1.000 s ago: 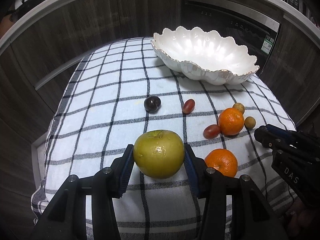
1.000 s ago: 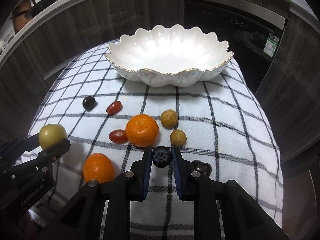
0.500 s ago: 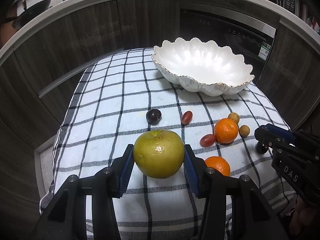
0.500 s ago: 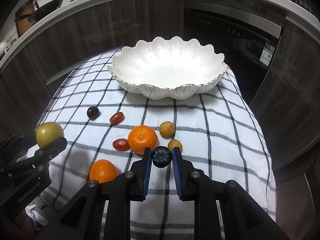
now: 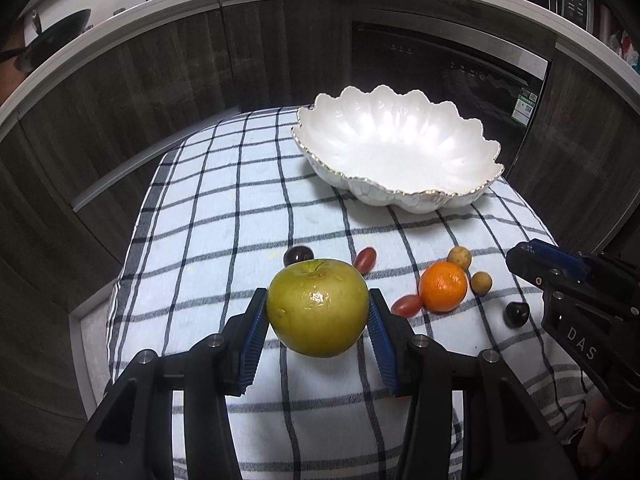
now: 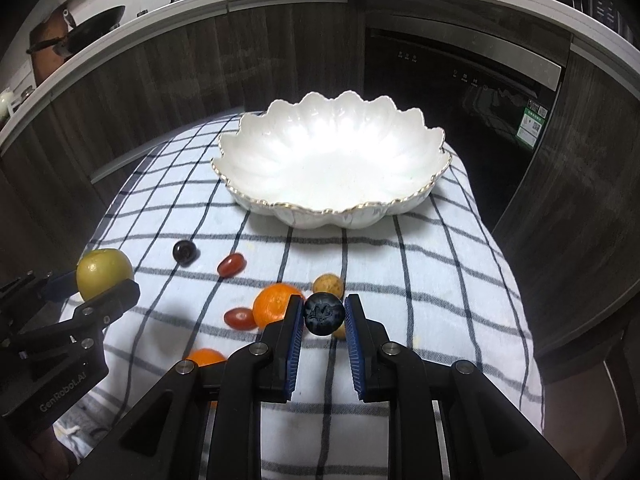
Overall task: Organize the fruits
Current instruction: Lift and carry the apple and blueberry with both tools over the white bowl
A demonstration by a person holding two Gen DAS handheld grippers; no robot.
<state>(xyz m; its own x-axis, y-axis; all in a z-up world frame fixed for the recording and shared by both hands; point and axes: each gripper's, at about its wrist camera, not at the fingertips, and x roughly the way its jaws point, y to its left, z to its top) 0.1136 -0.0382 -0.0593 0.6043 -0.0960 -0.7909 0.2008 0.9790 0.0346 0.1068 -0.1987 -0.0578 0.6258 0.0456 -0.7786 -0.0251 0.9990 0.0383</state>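
Observation:
My left gripper [image 5: 318, 316] is shut on a green apple [image 5: 318, 307] and holds it above the checked cloth; the apple [image 6: 104, 273] also shows at the left of the right wrist view. My right gripper [image 6: 324, 314] is shut on a blueberry [image 6: 324, 314], lifted above the cloth. The white scalloped bowl [image 6: 256, 200] stands empty at the far end of the cloth; it also shows in the left wrist view [image 5: 320, 160]. On the cloth lie an orange [image 5: 443, 286], a second orange [image 6: 205, 357], two red grapes [image 5: 407, 305] [image 5: 365, 259], a dark grape [image 5: 298, 255] and two small tan fruits [image 5: 459, 257] [image 5: 481, 282].
A dark cherry [image 5: 516, 314] lies near the right gripper [image 5: 560, 276] in the left wrist view. The checked cloth [image 5: 224, 216] covers a small table with drops on all sides. Dark cabinets and a dishwasher [image 6: 460, 68] stand behind. A pan [image 6: 96, 24] sits on the counter.
Both grippers have risen and drawn back from the cloth, carrying the apple and the blueberry. The fruits on the cloth and the bowl have stayed put.

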